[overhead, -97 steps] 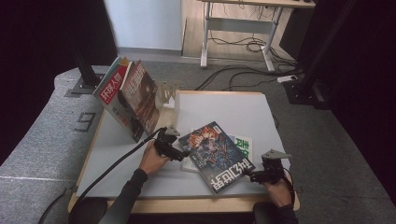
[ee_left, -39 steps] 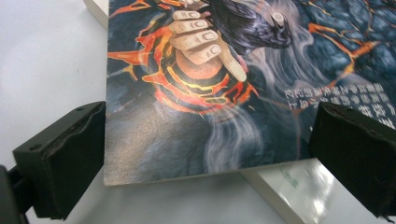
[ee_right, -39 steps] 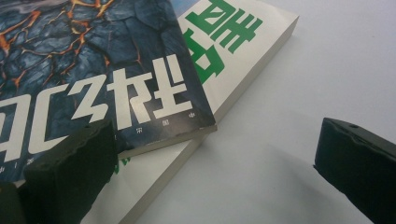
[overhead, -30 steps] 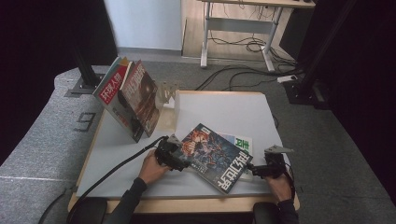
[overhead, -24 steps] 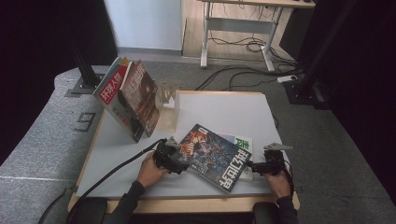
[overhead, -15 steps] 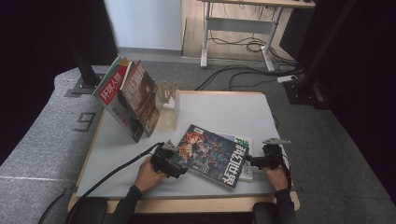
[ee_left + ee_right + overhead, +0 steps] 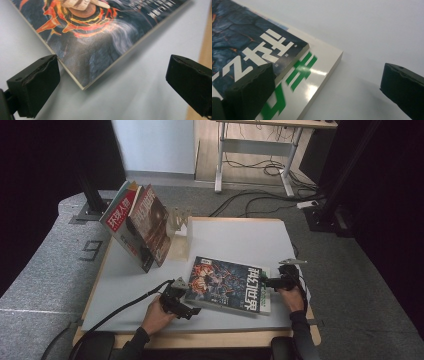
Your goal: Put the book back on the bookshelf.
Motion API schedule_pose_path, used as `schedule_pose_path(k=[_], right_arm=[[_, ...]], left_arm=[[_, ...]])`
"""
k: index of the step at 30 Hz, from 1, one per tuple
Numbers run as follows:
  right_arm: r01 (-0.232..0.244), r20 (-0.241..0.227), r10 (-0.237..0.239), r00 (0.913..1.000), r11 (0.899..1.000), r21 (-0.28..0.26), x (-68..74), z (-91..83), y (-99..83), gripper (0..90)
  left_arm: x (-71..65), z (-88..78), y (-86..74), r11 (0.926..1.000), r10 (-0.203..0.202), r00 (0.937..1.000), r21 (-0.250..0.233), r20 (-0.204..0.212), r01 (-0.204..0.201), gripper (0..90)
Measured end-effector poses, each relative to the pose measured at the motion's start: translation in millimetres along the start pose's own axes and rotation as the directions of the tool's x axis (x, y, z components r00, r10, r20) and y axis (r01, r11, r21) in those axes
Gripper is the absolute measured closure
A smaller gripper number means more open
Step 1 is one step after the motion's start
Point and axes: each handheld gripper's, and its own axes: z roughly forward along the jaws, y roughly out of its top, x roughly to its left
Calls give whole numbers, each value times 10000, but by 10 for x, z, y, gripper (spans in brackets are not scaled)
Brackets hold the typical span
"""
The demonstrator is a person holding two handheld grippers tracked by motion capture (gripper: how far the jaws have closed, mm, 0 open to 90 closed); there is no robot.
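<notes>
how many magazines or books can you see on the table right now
4. Two lean upright at the table's back left: a red-titled one and a dark-covered one. Two lie stacked near the front: a dark magazine on a white, green-lettered book. More may be hidden.

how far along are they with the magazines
Done: two magazines already lean upright at the table's back left, by a clear stand. In hand: the dark magazine lies flat on a white, green-lettered one; the left gripper and right gripper sit at its opposite ends, jaws open, neither clamped. Left: probably gripping and moving the flat ones, though where they go is a guess.
</notes>
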Motion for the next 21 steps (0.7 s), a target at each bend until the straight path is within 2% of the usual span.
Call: schedule_pose_path(k=[5,10,13,15,19,21], right_arm=[[-126,25,126,9999,9999,59,-38,70,35,3],[98,253,-99,9996,9999,59,-15,-1,9,7],[-84,70,85,9999,9998,-194,8,-73,6,6],[-1,-36,0,10000,9996,-290,51,-110,0,6],[296,-348,-303,9989,9993,-207,164,-149,-46,5],[475,-518,-483,9975,9987,-170,238,-170,-86,5]], left_arm=[[2,-37,-11,9994,345,9994,4,38,-345,0],[80,-138,27,9984,305,9993,-479,-220,-315,0],[145,-186,77,9953,208,9994,-937,-285,-234,0],[187,-182,127,9939,195,9994,-1078,-296,-226,6],[202,-84,245,9943,609,9975,-849,-357,-638,9],[218,-20,299,9946,690,9971,-750,-336,-713,10]])
